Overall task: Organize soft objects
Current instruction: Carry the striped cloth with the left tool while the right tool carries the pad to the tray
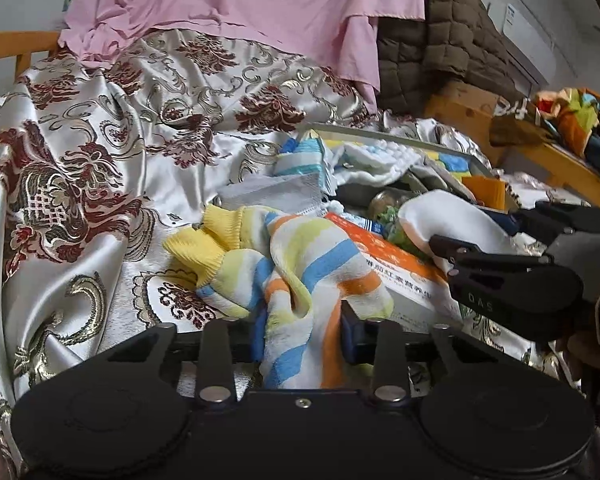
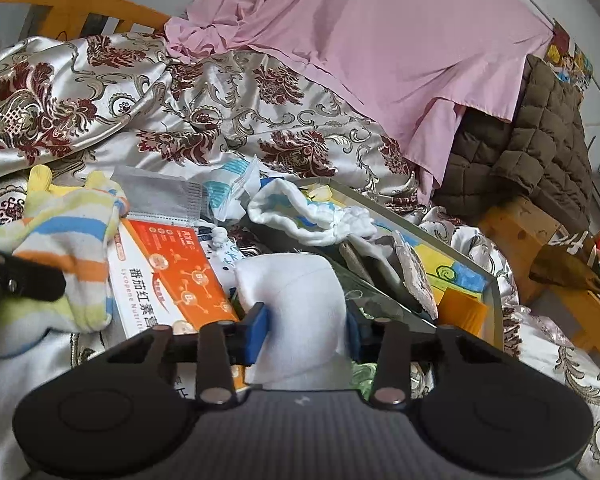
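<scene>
My left gripper is shut on a pair of striped socks with yellow cuffs, in pastel yellow, blue and orange bands, held over the patterned bedspread. The socks also show at the left of the right wrist view. My right gripper is shut on a white sock, held over the clutter. The right gripper and the white sock show at the right of the left wrist view.
An orange and white box lies between the two socks. A grey tray holds white knitted cloth and other items. A pink sheet, a brown quilted jacket and a wooden bed frame lie beyond.
</scene>
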Motion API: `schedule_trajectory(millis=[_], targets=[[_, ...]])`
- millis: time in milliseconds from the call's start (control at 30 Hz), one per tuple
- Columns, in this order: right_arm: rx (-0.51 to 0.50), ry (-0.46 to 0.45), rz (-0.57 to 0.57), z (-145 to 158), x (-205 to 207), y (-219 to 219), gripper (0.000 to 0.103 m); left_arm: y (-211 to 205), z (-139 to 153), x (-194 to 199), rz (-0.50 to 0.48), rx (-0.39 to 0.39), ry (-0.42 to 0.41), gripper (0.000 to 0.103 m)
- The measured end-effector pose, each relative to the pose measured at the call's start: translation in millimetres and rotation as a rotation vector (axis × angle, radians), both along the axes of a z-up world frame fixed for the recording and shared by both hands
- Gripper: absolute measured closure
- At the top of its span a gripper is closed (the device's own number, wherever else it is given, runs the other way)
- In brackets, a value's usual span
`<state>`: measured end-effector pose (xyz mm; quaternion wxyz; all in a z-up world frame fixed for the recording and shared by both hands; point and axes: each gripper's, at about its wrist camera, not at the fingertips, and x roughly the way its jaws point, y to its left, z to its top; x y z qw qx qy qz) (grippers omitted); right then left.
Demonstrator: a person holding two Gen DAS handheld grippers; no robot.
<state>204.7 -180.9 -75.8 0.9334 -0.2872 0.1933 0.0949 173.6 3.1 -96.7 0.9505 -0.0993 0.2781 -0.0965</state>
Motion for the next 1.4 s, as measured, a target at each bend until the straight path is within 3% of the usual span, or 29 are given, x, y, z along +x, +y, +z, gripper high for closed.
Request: schedule_trajectory(millis=[67,333,633,900,1233,1400], targets=[[-0.010,-0.007,0.008,-1,-1,2,0.072,0,0,-1,0.002,-0.006,-0.007,0.069],[-0.009,-0.015,0.017,0,-4,3,0.085,-6,5,-9,0.002,0.028,-0.076,0.075],[-0.006,-0.027,0.010,2,-5,2,0.086,-23,12,-30,-0.043,0.115,-0.206,0.076],[0.000,-0.049,0.004,5,-7,-2,0.085,-34,18,-32,-0.028,0.125,-0.252,0.076],[0.072,-0.083,-0.022,25,2,-22,0.087,-55,49,-17,-0.011,0.113,-0.325,0.076],[0.146,-0.094,-0.054,36,23,-44,0.088,-61,62,8,0.015,0.045,-0.296,0.076]])
